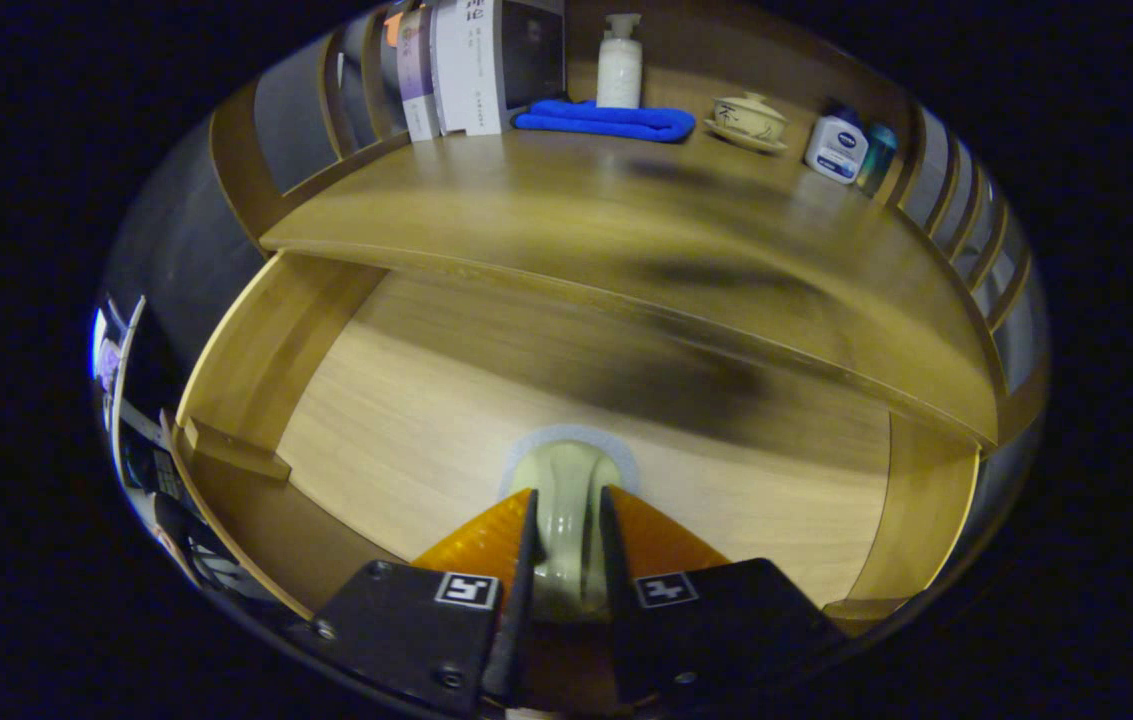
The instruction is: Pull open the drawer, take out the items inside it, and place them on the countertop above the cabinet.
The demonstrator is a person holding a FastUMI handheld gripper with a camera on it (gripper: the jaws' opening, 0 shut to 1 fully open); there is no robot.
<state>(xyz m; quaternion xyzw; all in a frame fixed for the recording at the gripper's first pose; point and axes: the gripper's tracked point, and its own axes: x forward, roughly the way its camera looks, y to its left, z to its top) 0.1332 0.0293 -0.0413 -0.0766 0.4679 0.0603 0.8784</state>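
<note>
A: What do we see at our hand-held gripper (566, 520)?

B: Its two fingers (526, 560) are closed on a pale cream thing (566, 500), pressing it from both sides. We think it is a small bottle or tube, but we cannot tell exactly. It has a light rim around its far end.

A: And where is it?

B: It is over the open drawer (426, 420), between the fingers. The wooden drawer floor is below and ahead of it. We cannot tell if the thing touches the floor.

A: What is beyond the drawer?

B: The tabletop (576, 220) is above and beyond the fingers. At its far side we see a folded blue cloth (591, 120), a white pump bottle (619, 65) just behind the cloth, books (471, 70) to the left, and a lidded cup on a saucer (748, 120) to the right. Further right stands a small blue and white bottle (836, 148).
</note>
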